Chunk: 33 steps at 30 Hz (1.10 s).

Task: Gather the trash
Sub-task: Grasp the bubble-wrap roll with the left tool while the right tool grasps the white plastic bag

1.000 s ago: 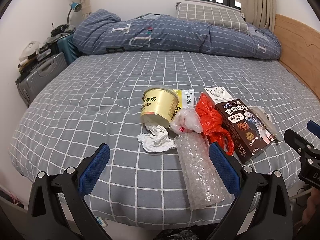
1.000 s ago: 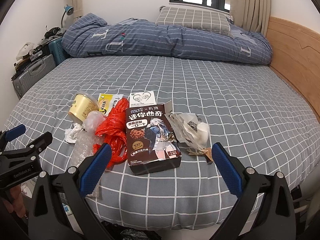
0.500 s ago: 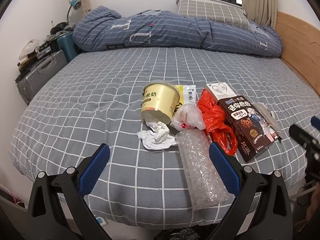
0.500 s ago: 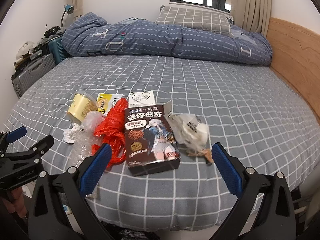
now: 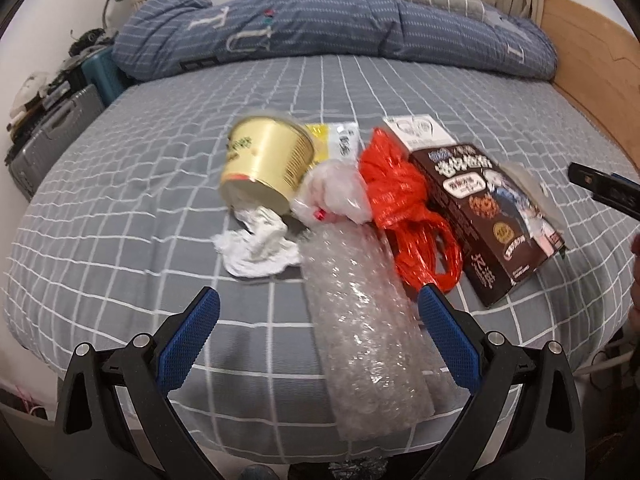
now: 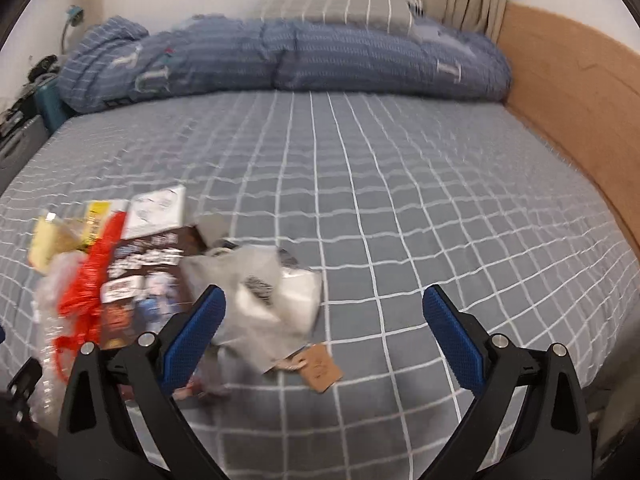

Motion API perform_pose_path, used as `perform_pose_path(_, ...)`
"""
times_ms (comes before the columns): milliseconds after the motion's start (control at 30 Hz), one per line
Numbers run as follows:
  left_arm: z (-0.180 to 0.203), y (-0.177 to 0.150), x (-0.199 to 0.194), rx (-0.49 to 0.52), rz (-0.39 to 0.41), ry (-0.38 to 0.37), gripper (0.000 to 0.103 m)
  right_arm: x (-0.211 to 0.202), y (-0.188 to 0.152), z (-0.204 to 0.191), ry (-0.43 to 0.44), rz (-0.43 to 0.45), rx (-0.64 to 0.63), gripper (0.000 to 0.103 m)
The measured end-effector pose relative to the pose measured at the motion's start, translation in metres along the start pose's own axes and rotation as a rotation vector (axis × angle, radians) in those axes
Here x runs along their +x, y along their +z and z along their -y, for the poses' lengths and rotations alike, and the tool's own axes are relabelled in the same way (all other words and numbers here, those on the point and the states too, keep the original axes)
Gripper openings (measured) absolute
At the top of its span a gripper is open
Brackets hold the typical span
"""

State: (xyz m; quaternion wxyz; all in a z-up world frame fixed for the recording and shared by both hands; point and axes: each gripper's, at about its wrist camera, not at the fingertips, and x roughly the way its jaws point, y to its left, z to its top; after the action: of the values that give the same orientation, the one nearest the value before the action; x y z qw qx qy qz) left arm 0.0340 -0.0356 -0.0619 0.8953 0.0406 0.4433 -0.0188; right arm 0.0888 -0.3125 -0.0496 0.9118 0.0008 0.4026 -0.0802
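Trash lies in a cluster near the front edge of the grey checked bed. A gold yogurt cup (image 5: 266,166) lies on its side above a crumpled white tissue (image 5: 258,246). A bubble-wrap roll (image 5: 366,346) reaches down between the fingers of my open left gripper (image 5: 318,320). A clear bag (image 5: 336,194), a red plastic bag (image 5: 404,210) and a brown cookie box (image 5: 490,218) lie to its right. My right gripper (image 6: 324,322) is open over a crumpled clear wrapper (image 6: 266,294) with a brown tag (image 6: 320,368); the box (image 6: 140,280) sits to its left.
A folded blue duvet (image 5: 320,30) and a pillow (image 6: 336,2) lie at the head of the bed. A wooden panel (image 6: 576,108) runs along the right side. Suitcases (image 5: 48,132) stand left of the bed. The other gripper's tip (image 5: 604,190) shows at the right edge.
Both grippers have moved forward and lower toward the trash. The right gripper has also swung to the right, so the wrapper now sits by its left finger. Both stay open.
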Motion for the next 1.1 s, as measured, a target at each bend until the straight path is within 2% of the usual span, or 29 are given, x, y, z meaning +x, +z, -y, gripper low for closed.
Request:
perform_pose_path(233, 0.010, -0.005, 0.014, 0.004, -0.049, -0.037, 0.095, 0.045, 0.011, -0.008, 0.061, -0.072, -0.020, 0.091)
perform_pose_path(400, 0.015, -0.009, 0.026, 0.001, -0.110, -0.076, 0.077, 0.073, 0.010, -0.025, 0.081, -0.134, -0.061, 0.081)
perform_pose_path(433, 0.015, -0.011, 0.031, -0.006, -0.132, -0.086, 0.068, 0.076, 0.011, -0.027, 0.082, -0.141, -0.063, 0.080)
perform_pose_path(467, 0.016, -0.012, 0.035, -0.009, -0.146, -0.099, 0.064, 0.080, 0.011, -0.026, 0.089, -0.147, -0.059, 0.079)
perform_pose_path(533, 0.016, -0.013, 0.040, -0.014, -0.162, -0.127, 0.055, 0.084, 0.012, -0.024, 0.114, -0.160, -0.038, 0.069)
perform_pose_path(633, 0.014, -0.013, 0.042, -0.018, -0.163, -0.149, 0.041, 0.089, 0.015, -0.024, 0.131, -0.179, -0.022, 0.065)
perform_pose_path(767, 0.008, -0.012, 0.040, -0.034, -0.163, -0.171, 0.036, 0.094, 0.015, -0.021, 0.138, -0.199, -0.005, 0.059)
perform_pose_path(833, 0.003, -0.013, 0.035, -0.042, -0.161, -0.177, 0.035, 0.095, 0.015, -0.019, 0.139, -0.203, 0.008, 0.051)
perform_pose_path(1100, -0.013, -0.017, 0.011, -0.037, -0.132, -0.170, 0.034, 0.092, 0.017, -0.017, 0.104, -0.184, 0.000, 0.035)
